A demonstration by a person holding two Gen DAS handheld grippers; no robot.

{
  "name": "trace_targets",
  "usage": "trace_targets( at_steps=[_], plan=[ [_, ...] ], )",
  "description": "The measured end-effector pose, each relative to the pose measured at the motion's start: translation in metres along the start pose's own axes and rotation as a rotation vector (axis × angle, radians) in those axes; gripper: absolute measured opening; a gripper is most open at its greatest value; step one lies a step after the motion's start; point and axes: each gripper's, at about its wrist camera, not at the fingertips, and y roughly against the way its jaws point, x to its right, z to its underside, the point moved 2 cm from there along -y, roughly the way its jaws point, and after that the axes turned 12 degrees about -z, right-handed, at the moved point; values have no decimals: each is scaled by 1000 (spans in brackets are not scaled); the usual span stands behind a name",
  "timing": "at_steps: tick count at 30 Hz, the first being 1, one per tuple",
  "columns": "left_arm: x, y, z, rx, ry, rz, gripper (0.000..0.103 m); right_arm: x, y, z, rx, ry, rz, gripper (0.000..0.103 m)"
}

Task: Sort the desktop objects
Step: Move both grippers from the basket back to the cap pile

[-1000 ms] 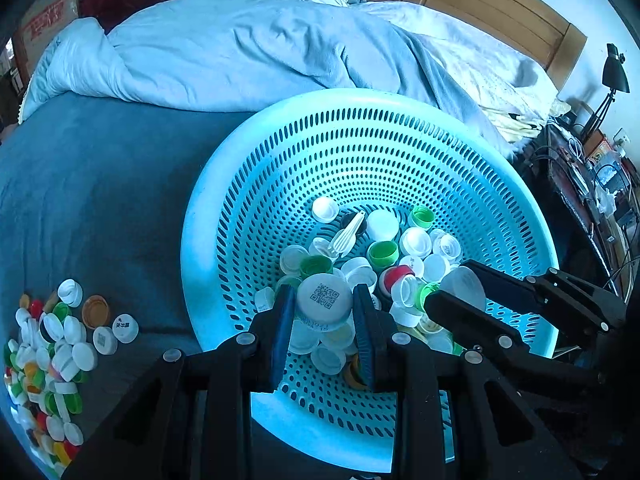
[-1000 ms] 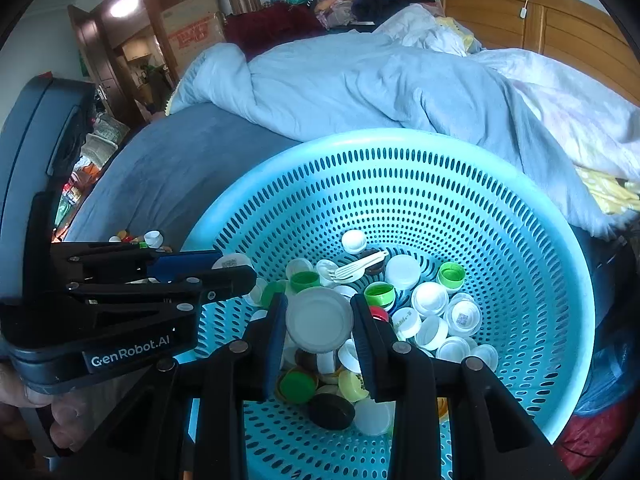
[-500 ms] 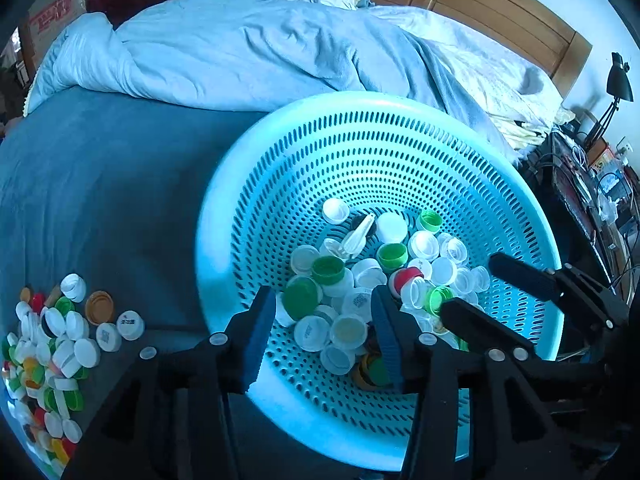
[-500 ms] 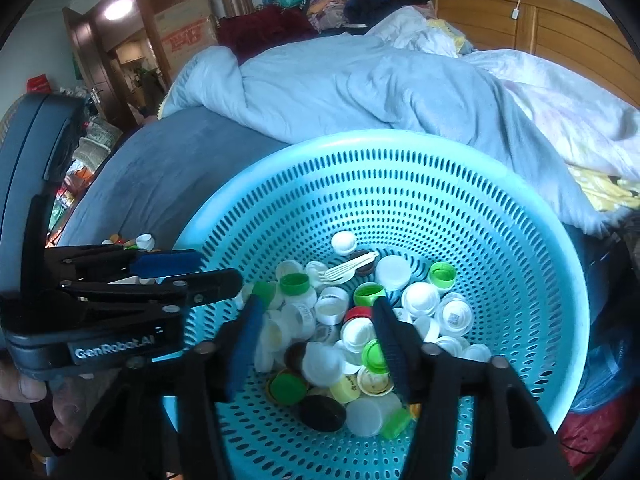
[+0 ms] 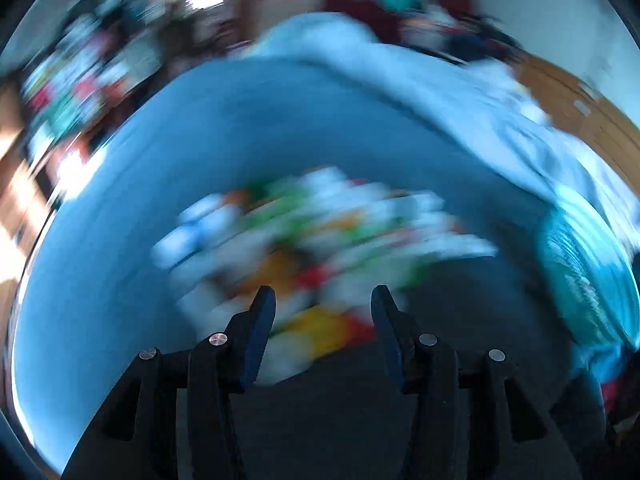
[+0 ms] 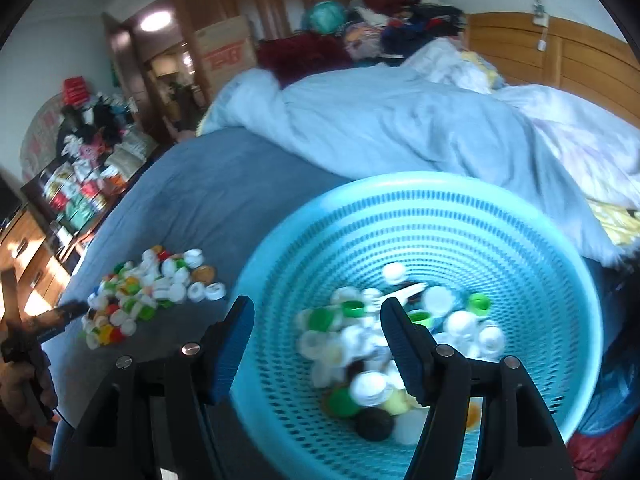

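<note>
Both sets of jaws stand apart with nothing pinched between them. Biggest of all is the bed [image 6: 224,200] with its dark blue cover, and a pale blue quilt [image 6: 380,128] is bunched up at twelve o'clock. Next is the round blue basket [image 6: 560,288] full of holes, at five o'clock in the right view, with lots of bottle caps [image 6: 376,352] inside. A smaller pile of caps [image 6: 148,296] lies on the cover at nine o'clock. The right gripper [image 6: 316,340] hangs over the basket's near rim. The left gripper [image 5: 323,320] is over the very blurry pile [image 5: 312,240].
</note>
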Motion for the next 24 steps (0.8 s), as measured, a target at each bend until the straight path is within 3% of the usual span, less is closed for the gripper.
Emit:
trace_targets(
  at_steps=[4, 8, 12, 17, 20, 24],
  plan=[
    [-56, -14, 27, -39, 141, 17, 44, -30, -16, 6, -48, 45, -37, 71],
    [-50, -27, 30, -42, 110, 82, 44, -64, -22, 14, -89, 114, -50, 71],
    [-41, -40, 32, -40, 60, 71, 44, -88, -24, 21, -126, 162, -44, 71],
    [-47, -51, 36, -39, 72, 76, 44, -114, -31, 28, -170, 206, -42, 71],
    [-49, -48, 39, -40, 59, 88, 26, -137, -41, 30, -195, 248, -72, 71],
    [-65, -24, 45, 6, 107, 117, 26, -178, -65, 36, -234, 309, -170, 71]
  ],
)
